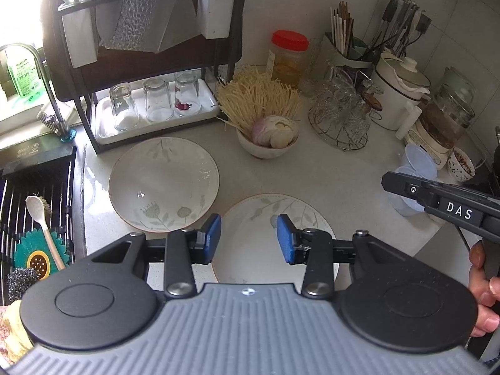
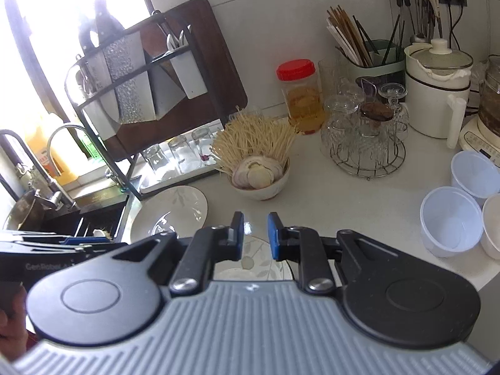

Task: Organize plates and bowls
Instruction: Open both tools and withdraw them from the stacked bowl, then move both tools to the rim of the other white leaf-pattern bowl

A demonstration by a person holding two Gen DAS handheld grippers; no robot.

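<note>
A white counter (image 1: 328, 168) ran across the scene, with a sink (image 1: 34, 206) at its left end. At the far left of the counter stood a dark rack (image 1: 150, 50) holding upturned glasses (image 1: 156, 100) on a white tray (image 1: 106, 131). Near the rack sat a large leaf-patterned bowl (image 1: 162, 181), upright and empty. Just to its right and nearer lay a plate (image 1: 250, 250) with the same pattern; whether the two touched could not be told. The left gripper (image 1: 249, 239) hung above the plate, its blue pads (image 1: 213, 238) apart with a clear gap between them, holding nothing. The right gripper (image 2: 255, 234) was also over the plate, its pads (image 2: 272, 236) close together with only a narrow gap, and nothing was held between them. In the left view its dark body came in from the right edge, carried by a hand (image 1: 482, 293). Beyond the plate stood a small bowl (image 1: 265, 143) of sliced onion, with a bundle of dry noodles (image 1: 256, 97) behind it and a red-lidded jar (image 1: 287, 59) further back. To the right were a wire stand of glassware (image 1: 340, 115), a white pot (image 1: 397, 93) and clear plastic cups (image 2: 450, 218).
</note>
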